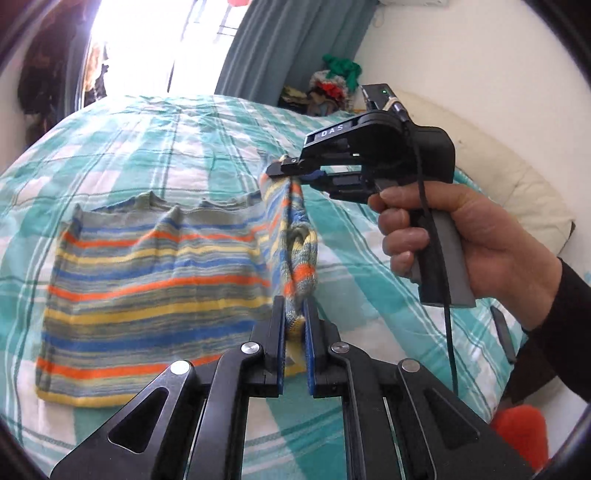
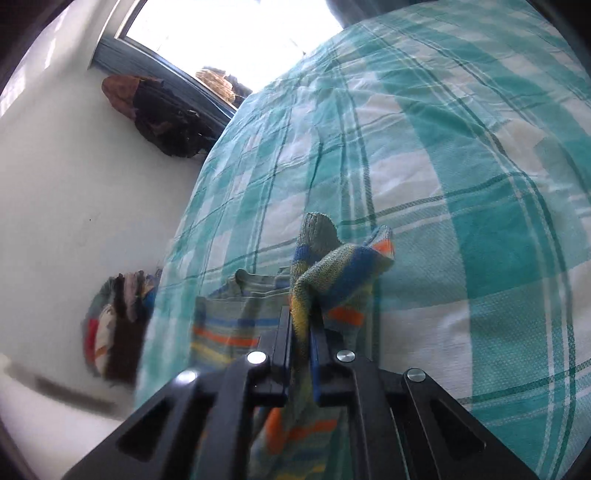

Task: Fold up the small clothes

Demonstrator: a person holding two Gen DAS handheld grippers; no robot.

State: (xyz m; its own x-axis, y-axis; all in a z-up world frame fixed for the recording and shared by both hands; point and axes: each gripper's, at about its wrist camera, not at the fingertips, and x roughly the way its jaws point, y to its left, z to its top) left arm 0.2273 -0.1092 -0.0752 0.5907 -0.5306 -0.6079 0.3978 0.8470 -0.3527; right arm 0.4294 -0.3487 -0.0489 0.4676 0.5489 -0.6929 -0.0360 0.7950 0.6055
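A: Status? Both grippers had the striped garment?
B: Yes. Left gripper clamped its near right edge, right gripper the far one, edge lifted; rest lay flat on the checked bedspread.
A: Advice?
B: Carry both corners across level, probably leftward; right view was blurred.

Bed with teal-and-white checked cover fills space ahead of both tongs. Bright window beyond bed, light blown out. Grey-blue curtain right of window. White wall far right; cream cushion against it. Heap of colourful clothes at bed's far corner. Dark bag hangs on white wall under window.
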